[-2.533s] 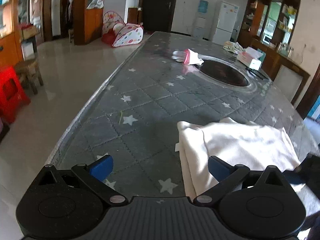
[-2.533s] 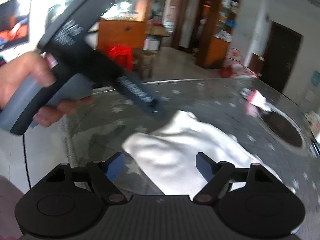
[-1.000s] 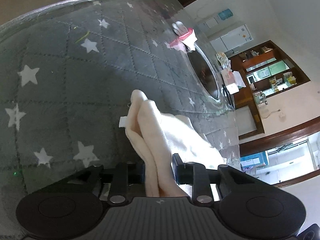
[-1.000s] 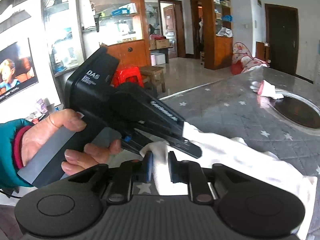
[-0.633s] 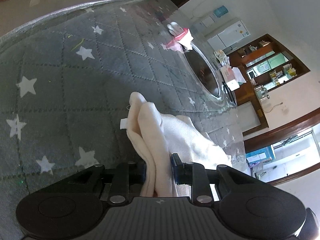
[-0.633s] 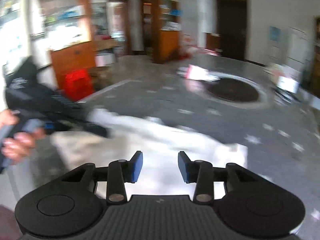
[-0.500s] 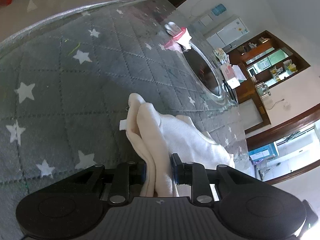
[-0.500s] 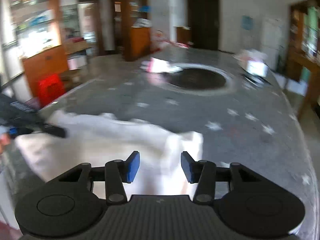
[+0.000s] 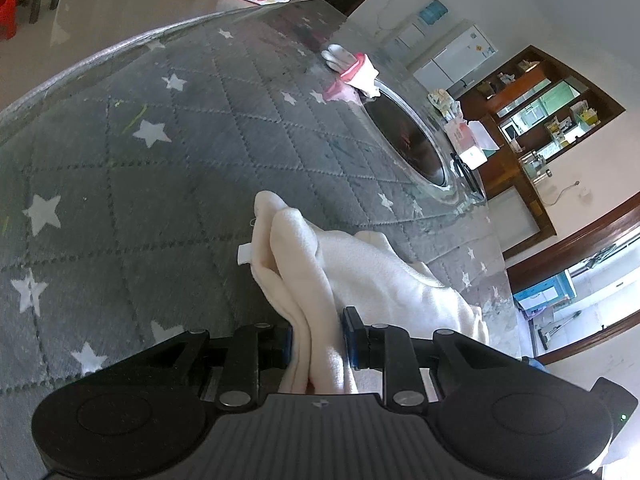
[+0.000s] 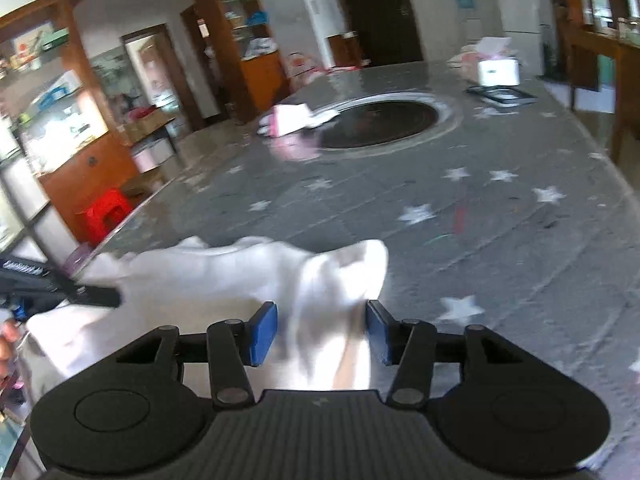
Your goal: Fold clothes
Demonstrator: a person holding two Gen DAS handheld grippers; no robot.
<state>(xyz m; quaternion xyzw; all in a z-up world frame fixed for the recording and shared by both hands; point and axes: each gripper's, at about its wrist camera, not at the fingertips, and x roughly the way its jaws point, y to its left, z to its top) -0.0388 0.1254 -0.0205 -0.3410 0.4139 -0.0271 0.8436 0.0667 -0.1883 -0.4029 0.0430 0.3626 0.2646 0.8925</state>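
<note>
The left claw [image 9: 316, 338] pinches one end of the cream fleece garment [image 9: 360, 276]. The open right claw [image 10: 322, 334] straddles the opposite corner (near the starred grey quilted table's [image 9: 160, 160] edge).

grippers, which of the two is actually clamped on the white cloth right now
The left gripper: its pads press a bunched edge of the white cloth. The right gripper straddles another corner with its jaws apart, not pinching it.
</note>
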